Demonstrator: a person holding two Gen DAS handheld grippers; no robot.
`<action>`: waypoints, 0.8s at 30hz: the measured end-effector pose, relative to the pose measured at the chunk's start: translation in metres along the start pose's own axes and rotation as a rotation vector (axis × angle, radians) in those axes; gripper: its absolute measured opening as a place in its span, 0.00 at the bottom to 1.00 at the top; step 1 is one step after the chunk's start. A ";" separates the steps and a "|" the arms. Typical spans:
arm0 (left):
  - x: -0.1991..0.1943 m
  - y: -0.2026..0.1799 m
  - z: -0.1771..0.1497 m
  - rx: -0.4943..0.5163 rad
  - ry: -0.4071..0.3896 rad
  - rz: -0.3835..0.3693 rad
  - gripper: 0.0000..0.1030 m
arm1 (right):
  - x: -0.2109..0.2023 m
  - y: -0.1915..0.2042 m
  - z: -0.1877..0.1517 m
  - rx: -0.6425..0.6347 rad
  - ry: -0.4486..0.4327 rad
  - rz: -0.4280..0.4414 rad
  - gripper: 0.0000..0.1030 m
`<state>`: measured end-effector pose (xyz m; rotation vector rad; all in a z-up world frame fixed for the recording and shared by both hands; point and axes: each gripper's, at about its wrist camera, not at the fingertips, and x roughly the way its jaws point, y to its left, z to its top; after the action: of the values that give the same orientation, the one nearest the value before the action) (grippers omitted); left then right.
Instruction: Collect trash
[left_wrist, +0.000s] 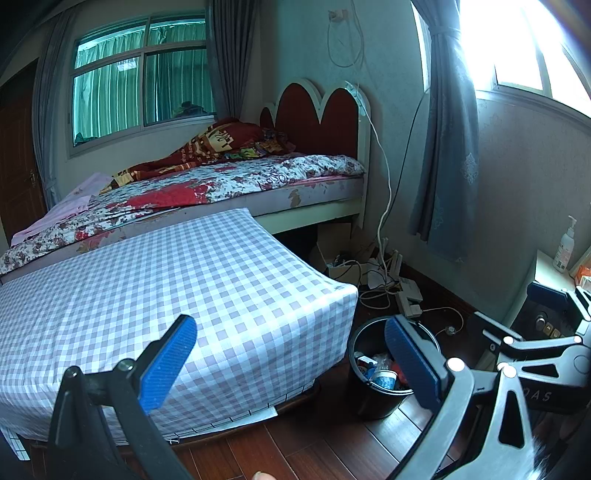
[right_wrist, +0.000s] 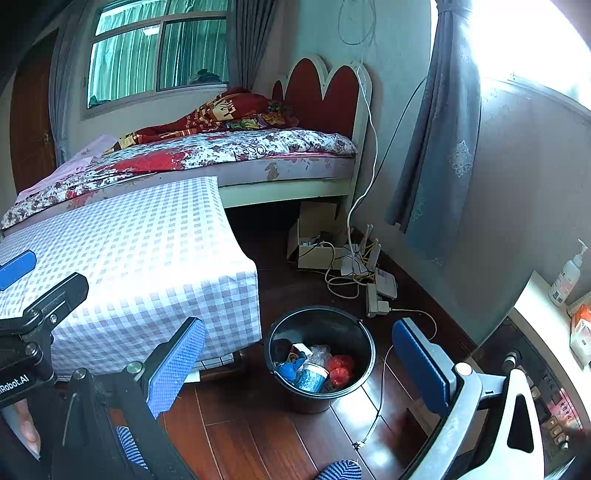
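Observation:
A black bin (right_wrist: 320, 395) stands on the wooden floor beside a low table with a checked cloth (right_wrist: 147, 258). Inside it lie a blue and white cup (right_wrist: 312, 376), a red crumpled wrapper (right_wrist: 340, 367) and clear plastic (right_wrist: 320, 352). My right gripper (right_wrist: 299, 363) is open and empty, held above and in front of the bin. My left gripper (left_wrist: 291, 362) is open and empty over the table's corner (left_wrist: 332, 295), with the bin (left_wrist: 373, 400) behind its right finger. The right gripper's body (left_wrist: 535, 354) shows at the right of the left wrist view.
A bed (right_wrist: 229, 158) with a floral cover stands behind the table. Cables, a power strip (right_wrist: 375, 299) and a cardboard box (right_wrist: 314, 247) lie on the floor near the wall. A curtain (right_wrist: 432, 147) hangs at right. A shelf with a pump bottle (right_wrist: 567, 275) is far right.

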<state>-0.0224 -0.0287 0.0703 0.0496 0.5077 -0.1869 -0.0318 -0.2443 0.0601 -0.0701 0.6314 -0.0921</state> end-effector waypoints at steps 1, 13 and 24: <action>0.000 0.000 0.000 0.000 0.001 0.000 0.99 | -0.001 0.001 0.000 0.001 -0.001 -0.001 0.99; 0.002 0.001 0.001 0.005 0.000 -0.005 0.99 | -0.002 0.000 0.000 0.005 -0.002 -0.005 0.99; 0.003 -0.002 0.001 0.008 -0.001 -0.008 0.99 | -0.002 0.000 -0.001 0.005 -0.002 -0.009 0.99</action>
<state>-0.0198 -0.0316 0.0701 0.0555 0.5059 -0.1967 -0.0334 -0.2438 0.0606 -0.0678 0.6293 -0.1025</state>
